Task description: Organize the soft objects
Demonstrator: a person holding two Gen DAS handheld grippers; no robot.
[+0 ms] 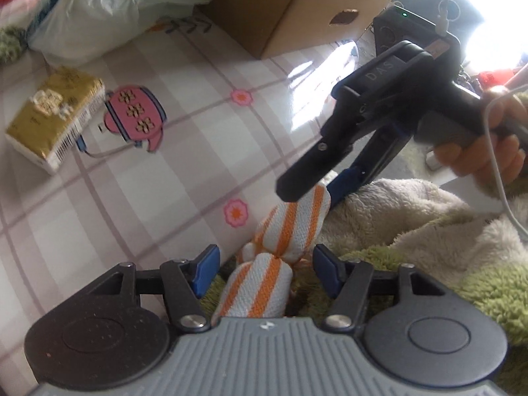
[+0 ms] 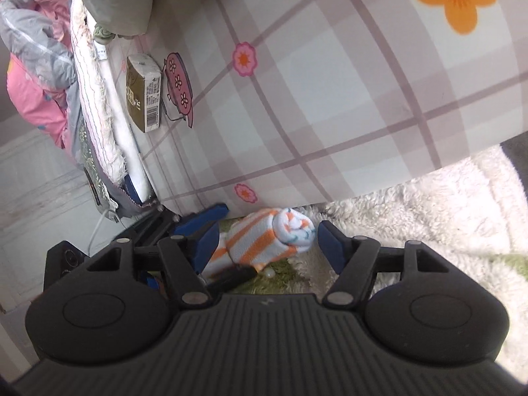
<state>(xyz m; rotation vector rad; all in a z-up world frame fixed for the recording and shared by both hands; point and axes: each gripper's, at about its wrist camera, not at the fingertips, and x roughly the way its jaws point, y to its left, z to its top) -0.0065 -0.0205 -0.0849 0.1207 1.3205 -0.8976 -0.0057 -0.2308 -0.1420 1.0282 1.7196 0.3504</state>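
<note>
**Both grippers open around striped sock bundle**

Landmark: orange-and-white striped sock bundle (image 1: 280,244), lying at the edge of a fleece blanket (image 1: 412,224) where it meets the checked flower-print sheet (image 1: 184,151).

Pose: left gripper (image 1: 264,269) points steeply down at the near end of the bundle, jaws part open, blue pads either side of it with a gap on each side, no grip. Right gripper (image 1: 308,189) comes in from the right, held by a hand (image 1: 491,161) on its handle; jaws spread, tips straddle the bundle's far end. Upper tip looks on or just over the fabric; contact can't be told.

View differences: the right wrist view shows the bundle's rolled end (image 2: 293,227) between its own pads, clear of both, and the left gripper's blue fingers (image 2: 204,221) beside the bundle. Only the left view shows a cardboard box (image 1: 297,10) and a white plastic bag (image 1: 109,3) beyond the bundle.

Surface: a tissue pack (image 1: 52,125) lies well left of the bundle on the sheet. Pink and grey bedding (image 2: 33,66) hangs off the sheet's far edge.
</note>
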